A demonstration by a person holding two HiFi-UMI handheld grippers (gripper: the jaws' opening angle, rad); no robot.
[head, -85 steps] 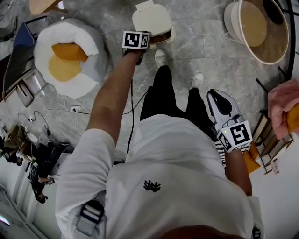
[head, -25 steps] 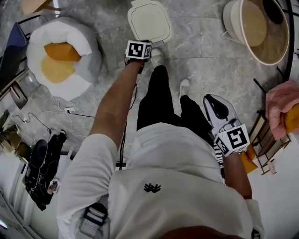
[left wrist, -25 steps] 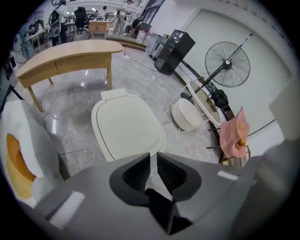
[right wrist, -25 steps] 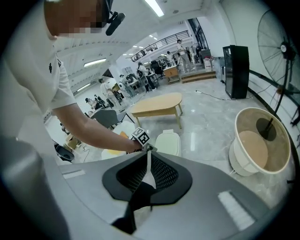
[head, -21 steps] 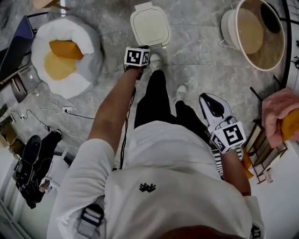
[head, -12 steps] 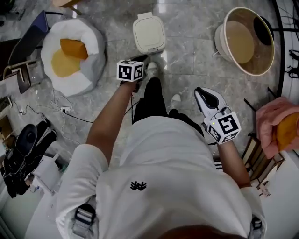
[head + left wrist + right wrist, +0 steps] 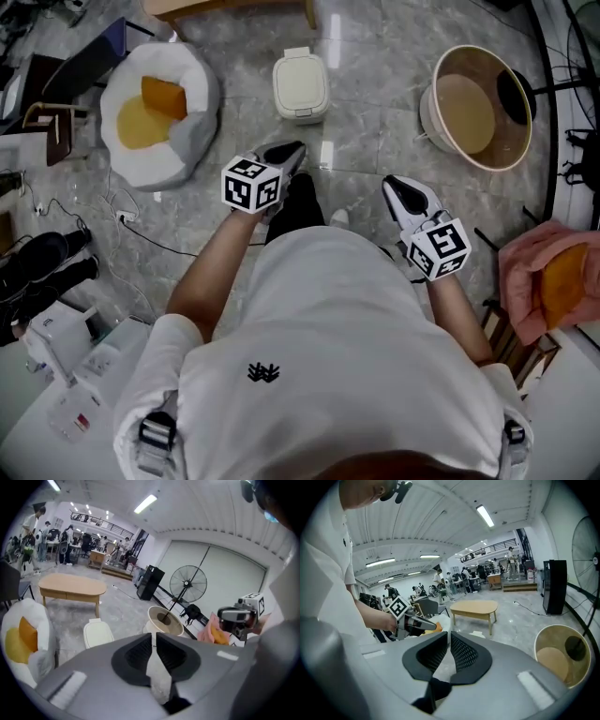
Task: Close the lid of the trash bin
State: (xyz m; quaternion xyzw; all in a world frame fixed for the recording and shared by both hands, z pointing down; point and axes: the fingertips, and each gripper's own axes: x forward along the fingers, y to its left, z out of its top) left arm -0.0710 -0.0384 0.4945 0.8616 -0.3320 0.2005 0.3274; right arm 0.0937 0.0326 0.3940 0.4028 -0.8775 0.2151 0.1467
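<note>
Left gripper, right gripper: jaws together

Freestanding trash bin (lid down)

Bare floor around trash bin, beanbag left, round tub right, table behind

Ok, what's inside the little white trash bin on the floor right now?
Nothing inside shows. The trash bin has its lid down flat over the opening, so only the plain top of the lid is visible; any contents are covered.
</note>
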